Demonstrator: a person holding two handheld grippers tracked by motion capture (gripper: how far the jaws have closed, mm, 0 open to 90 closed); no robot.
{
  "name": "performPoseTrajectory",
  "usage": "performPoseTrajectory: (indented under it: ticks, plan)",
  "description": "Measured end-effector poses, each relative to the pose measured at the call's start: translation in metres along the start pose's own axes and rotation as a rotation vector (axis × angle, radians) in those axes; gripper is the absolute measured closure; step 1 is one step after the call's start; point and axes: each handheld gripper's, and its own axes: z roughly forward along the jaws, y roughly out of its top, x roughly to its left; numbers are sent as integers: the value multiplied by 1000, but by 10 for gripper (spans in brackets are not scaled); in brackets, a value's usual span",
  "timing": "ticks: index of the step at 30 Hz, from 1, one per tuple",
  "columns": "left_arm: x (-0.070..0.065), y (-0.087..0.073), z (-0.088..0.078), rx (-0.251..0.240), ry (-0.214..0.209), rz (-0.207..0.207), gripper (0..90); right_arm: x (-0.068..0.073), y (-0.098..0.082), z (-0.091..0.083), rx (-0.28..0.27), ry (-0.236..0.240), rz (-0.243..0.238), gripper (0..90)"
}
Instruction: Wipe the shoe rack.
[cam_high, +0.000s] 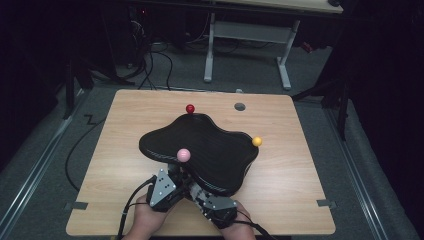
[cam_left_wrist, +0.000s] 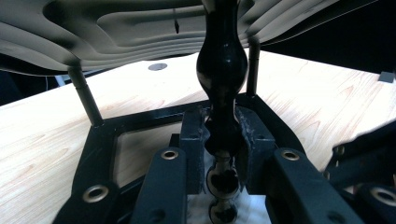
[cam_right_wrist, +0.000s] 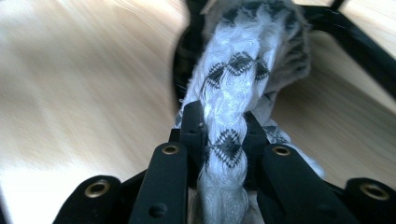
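- One wooden table (cam_high: 125, 150) carries one black wavy-edged stand (cam_high: 210, 145) at its middle, raised on thin black legs (cam_left_wrist: 86, 98).
- Three small balls sit at the stand's edge: one pink (cam_high: 183, 155), one red (cam_high: 190, 108), one yellow (cam_high: 257, 141).
- Left gripper (cam_high: 167, 182), at the stand's near edge: jaws clamped on one glossy black turned post (cam_left_wrist: 222, 70) under the stand.
- Right gripper (cam_high: 197, 192), just beside it: jaws pinched tight on one white cloth with black diamond pattern (cam_right_wrist: 233, 88), bunched on the table by the stand's base.
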Motion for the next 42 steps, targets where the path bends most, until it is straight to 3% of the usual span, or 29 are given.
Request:
performPoseTrajectory:
  ticks: [5, 6, 7, 10, 17, 21, 32, 42]
  plan:
    - [0, 0, 0, 1, -1, 3, 744, -27, -13, -4, 11, -52, -10, 780]
    - [0, 0, 0, 1, -1, 4, 744, -37, -18, -6, 16, -68, 34, 780]
    - [0, 0, 0, 1, -2, 4, 744, -37, -18, -6, 16, -68, 34, 780]
    - [0, 0, 0, 2, -1, 6, 744, -59, -25, -11, 26, -113, 132, 780]
    - [8, -1, -4, 9, 24, -4, 743, -78, -28, -25, 6, -153, 145, 783]
    - [21, -3, -9, 17, 49, -31, 743, -85, -27, -30, -10, -143, 164, 784]
    - [46, -6, -19, 33, 120, -61, 742, -84, -26, -32, -24, -105, 150, 778]
    - [61, -9, -24, 29, 141, -92, 743, -85, -26, -32, -34, -89, 154, 769]
